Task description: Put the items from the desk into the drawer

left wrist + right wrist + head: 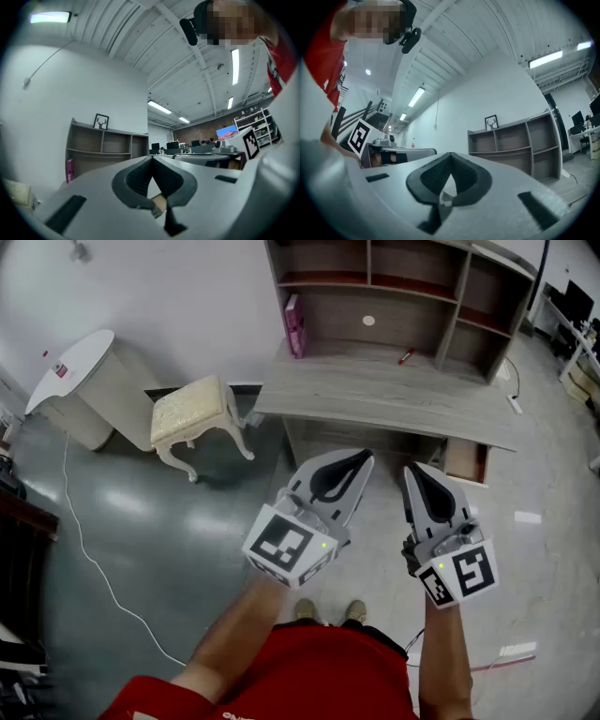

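Note:
In the head view a grey wooden desk (375, 395) with a shelf unit stands ahead of me. On it are a pink book (294, 324) leaning at the left, a small white round thing (368, 321) and a red pen (406, 356). Under the desk's right end a drawer (466, 461) stands partly pulled out. My left gripper (364, 458) and right gripper (413, 470) are held side by side in the air short of the desk, both shut and empty. The left gripper view shows the tips of the left gripper (151, 158) meeting; so does the right gripper view for the right gripper (450, 154).
A cream stool (192, 413) stands left of the desk, with a white round table (80, 381) further left. A white cable (89, 554) trails over the floor. A power strip (514, 402) lies at the desk's right end. More desks and monitors fill the room's far side.

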The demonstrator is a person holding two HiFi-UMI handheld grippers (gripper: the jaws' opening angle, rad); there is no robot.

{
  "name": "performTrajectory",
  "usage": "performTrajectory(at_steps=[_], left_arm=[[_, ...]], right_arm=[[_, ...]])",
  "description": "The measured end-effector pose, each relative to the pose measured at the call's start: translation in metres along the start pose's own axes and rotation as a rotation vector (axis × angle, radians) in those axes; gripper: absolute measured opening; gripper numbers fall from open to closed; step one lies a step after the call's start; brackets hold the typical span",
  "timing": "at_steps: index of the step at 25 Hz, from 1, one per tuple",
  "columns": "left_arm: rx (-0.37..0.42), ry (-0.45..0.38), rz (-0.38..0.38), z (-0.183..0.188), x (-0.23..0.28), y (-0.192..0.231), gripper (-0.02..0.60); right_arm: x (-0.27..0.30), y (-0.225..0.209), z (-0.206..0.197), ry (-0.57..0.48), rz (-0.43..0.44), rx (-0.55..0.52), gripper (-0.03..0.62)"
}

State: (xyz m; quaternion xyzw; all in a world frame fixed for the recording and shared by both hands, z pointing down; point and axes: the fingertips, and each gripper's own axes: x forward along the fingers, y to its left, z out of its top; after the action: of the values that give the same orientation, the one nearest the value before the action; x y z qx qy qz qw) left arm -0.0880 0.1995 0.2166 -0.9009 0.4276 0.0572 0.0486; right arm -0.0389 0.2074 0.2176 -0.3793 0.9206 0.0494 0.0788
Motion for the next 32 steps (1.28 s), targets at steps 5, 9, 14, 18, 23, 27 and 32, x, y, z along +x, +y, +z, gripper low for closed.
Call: performTrajectory(at_steps=[5, 9, 14, 18, 23, 27, 32], left_arm=[[-0.007, 0.018, 0.019, 0.0, 0.004, -0.004, 0.006], [-0.002, -0.004, 0.037, -0.003, 0.014, -0.007, 0.006], [0.006, -0.01, 0.071, -0.007, 0.029, -0.013, 0.007], [0.029, 0.005, 0.101, -0.018, 0.042, -0.016, 0.006], [0.026, 0.018, 0.142, -0.018, 0.055, -0.01, 0.006], [0.032, 0.01, 0.143, -0.029, 0.066, 0.005, 0.008], [0.037, 0.008, 0.158, -0.035, 0.083, 0.039, 0.006]], right_arm=[[-0.005, -0.01, -0.004, 0.004, -0.009, 0.035, 0.002], [-0.01, -0.02, -0.006, 0.011, -0.009, 0.033, 0.003], [-0.016, -0.035, -0.009, 0.025, 0.009, 0.031, 0.003], [-0.02, -0.049, -0.013, 0.024, 0.033, 0.039, 0.003], [-0.018, -0.062, -0.02, 0.027, 0.048, 0.059, 0.003], [-0.005, -0.072, -0.028, 0.029, 0.051, 0.063, 0.003], [0.026, -0.088, -0.042, 0.044, 0.04, 0.055, 0.003]])
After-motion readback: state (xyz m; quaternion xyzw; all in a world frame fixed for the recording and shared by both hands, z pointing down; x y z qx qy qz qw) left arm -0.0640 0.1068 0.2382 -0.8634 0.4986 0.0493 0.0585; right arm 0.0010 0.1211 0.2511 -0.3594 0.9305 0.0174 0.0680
